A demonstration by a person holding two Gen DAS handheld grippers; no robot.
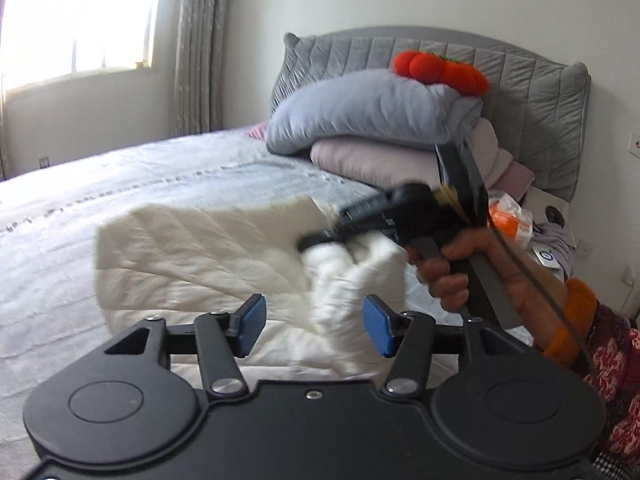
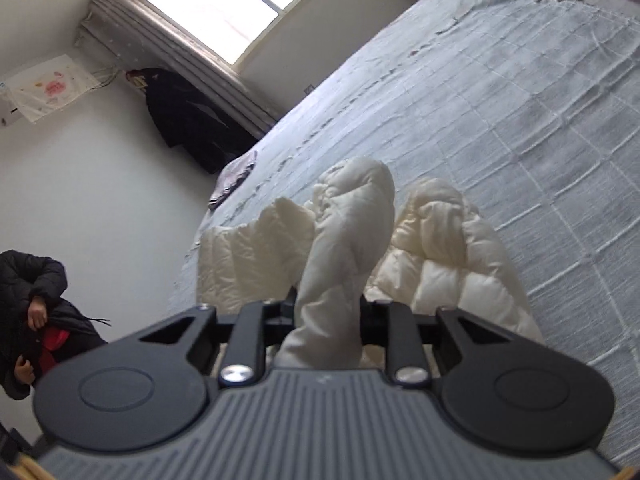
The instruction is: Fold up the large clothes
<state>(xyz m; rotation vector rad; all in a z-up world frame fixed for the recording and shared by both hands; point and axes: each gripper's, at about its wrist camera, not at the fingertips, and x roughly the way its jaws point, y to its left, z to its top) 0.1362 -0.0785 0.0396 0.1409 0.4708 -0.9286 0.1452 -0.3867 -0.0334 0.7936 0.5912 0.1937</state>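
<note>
No legible brand, label or writing in either view; a small white card with a blue ring point(image 1: 547, 257) sits in the clutter by the headboard, too small to read, and a pale cloth with a pink print point(image 2: 47, 90) hangs on the wall, print unreadable. Counts: one white quilted puffer jacket point(image 1: 208, 248), two hand-held grippers, two stacked pillows — grey pillow point(image 1: 360, 112) on top of pink pillow point(image 1: 372, 164) — and one red plush point(image 1: 440, 68) on top of the stack. Jacket is cream-white, stitched in puffy channels, bunched and partly lifted off the grey bedspread point(image 1: 80, 200) near the bed's edge; the raised part is motion-blurred in the left wrist view. Right gripper point(image 1: 320, 240) is clamped on a bunched fold of the jacket: in its own view the fabric point(image 2: 340, 264) runs up between the jaws and hides the pads. The right hand point(image 1: 452, 268) grips its handle, orange cuff at the wrist. Left gripper point(image 1: 316, 320) stands wide, blue pads point(image 1: 376, 324) apart, nothing between them, jacket fabric just beyond the tips. A second person in a black coat point(image 2: 36, 312) stands at the left edge of the right wrist view. One dark garment point(image 2: 188, 120) hangs by the window curtain.
</note>
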